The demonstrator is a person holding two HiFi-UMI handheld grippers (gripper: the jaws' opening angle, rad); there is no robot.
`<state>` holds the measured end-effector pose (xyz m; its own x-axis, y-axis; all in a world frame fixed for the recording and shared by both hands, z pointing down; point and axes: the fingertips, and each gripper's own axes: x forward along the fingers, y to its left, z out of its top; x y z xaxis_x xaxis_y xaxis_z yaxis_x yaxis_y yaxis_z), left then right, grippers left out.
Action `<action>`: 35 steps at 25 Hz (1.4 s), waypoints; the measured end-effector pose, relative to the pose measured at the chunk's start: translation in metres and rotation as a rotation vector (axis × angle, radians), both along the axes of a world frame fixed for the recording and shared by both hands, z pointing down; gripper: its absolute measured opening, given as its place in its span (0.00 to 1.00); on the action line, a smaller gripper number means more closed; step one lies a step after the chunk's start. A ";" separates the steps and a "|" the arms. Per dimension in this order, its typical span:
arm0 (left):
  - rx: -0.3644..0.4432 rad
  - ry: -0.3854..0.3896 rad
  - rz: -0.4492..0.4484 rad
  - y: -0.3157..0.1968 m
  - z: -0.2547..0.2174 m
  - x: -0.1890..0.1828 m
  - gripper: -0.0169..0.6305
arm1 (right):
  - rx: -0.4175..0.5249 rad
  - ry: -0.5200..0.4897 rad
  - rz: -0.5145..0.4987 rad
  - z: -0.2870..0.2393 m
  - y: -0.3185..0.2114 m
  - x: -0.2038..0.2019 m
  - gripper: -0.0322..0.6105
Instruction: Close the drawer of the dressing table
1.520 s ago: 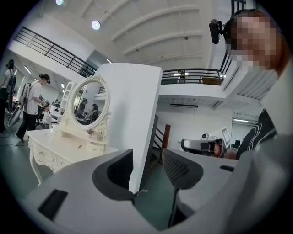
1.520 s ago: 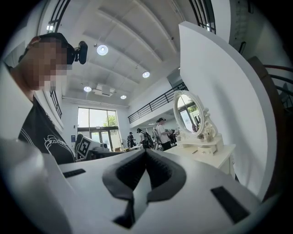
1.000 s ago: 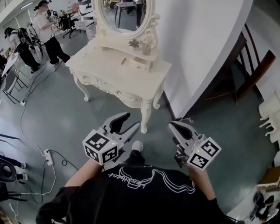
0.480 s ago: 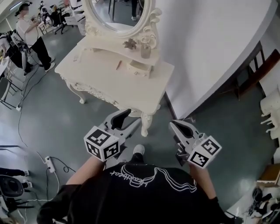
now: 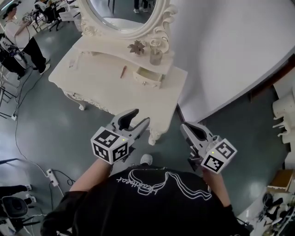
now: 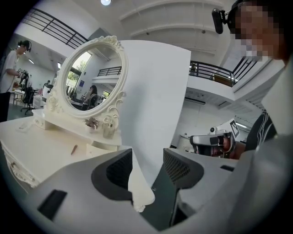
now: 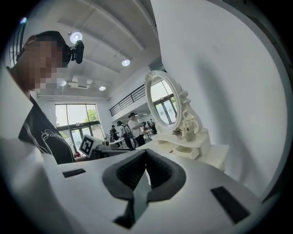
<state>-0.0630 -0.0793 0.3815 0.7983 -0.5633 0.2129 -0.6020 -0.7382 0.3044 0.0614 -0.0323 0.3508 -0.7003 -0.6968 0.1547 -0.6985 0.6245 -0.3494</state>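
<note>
Moved closer to the ornate cream-white wooden dressing table than a second ago. Saw its small cream drawer pulled out under the mirror shelf, ahead, well apart. Held left gripper fingers wide, empty; right gripper fingers together, empty. Judged left nearer.

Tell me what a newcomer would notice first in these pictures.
A white carved dressing table with an oval mirror stands by the white wall at the top of the head view, and its small drawer below the mirror is pulled open. Nearer the person, the left gripper hangs open and the right gripper is shut. Both are empty and neither touches the table.
</note>
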 end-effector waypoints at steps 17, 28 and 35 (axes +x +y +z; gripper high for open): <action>-0.040 -0.135 -0.072 -0.085 0.057 0.006 0.33 | -0.033 -0.018 0.000 0.017 -0.066 0.005 0.06; -0.101 -0.219 -0.145 -0.152 0.105 0.014 0.33 | -0.088 -0.022 -0.062 0.035 -0.129 0.027 0.06; -0.149 -0.296 -0.199 -0.194 0.144 0.018 0.33 | -0.112 -0.012 -0.080 0.039 -0.166 0.052 0.06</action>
